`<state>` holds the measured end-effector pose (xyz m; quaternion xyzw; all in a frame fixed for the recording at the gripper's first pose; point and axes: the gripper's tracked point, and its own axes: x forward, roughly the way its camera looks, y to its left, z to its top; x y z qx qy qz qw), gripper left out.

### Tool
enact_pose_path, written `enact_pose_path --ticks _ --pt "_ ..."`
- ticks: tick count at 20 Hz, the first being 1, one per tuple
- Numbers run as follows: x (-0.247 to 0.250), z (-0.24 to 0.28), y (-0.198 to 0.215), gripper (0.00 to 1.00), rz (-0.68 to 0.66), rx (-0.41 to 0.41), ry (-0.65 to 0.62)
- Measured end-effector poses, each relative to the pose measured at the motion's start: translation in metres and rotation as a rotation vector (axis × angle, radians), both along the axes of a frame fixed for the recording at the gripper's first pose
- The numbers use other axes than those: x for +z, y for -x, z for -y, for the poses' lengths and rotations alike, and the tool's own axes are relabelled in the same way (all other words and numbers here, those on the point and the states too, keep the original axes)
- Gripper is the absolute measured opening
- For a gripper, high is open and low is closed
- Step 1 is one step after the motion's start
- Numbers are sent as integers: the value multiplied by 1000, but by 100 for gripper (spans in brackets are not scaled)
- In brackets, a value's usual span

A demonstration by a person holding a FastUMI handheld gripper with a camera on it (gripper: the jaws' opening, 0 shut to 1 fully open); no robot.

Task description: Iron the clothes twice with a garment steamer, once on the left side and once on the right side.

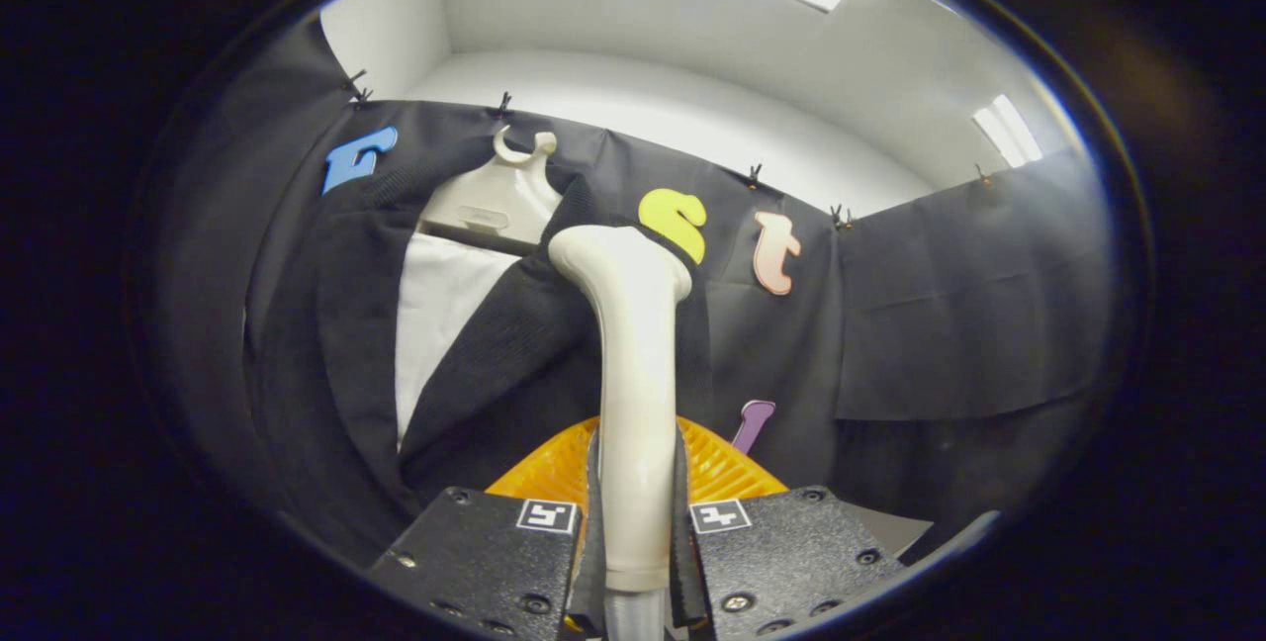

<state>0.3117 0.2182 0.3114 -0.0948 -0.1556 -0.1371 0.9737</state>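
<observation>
The gripper (636, 522) is clamping the handle of the garment steamer (633, 374) between its two fingers (495, 547), both pressing on the smooth, cream plastic shaft from either side. A ribbed grey hose (633, 616) is leaving the handle's lower end between the fingers. The handle is rising straight ahead, rounded and glossy, then bending and flaring into a wider head that is lying against the jacket (495, 344) near its shoulder. Just behind the fingers, an orange ridged plastic piece (554, 468) is fanning out on both sides of the handle. Beyond it, the dark jacket, of a finely ribbed matte cloth, is hanging on a pale plastic hanger (495, 201) with a curled hook, its lapels opening over a smooth white shirt front (435, 315). The hanger is hanging from the top edge of the black cloth wall (940, 305), which small clips (754, 173) are holding up.
</observation>
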Motion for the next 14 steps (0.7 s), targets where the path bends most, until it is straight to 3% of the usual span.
enact_pose_path --ticks 5,14 --pt "-36 -19 4 29 -47 23 53" --pt "-101 -21 8 29 -120 -13 89"
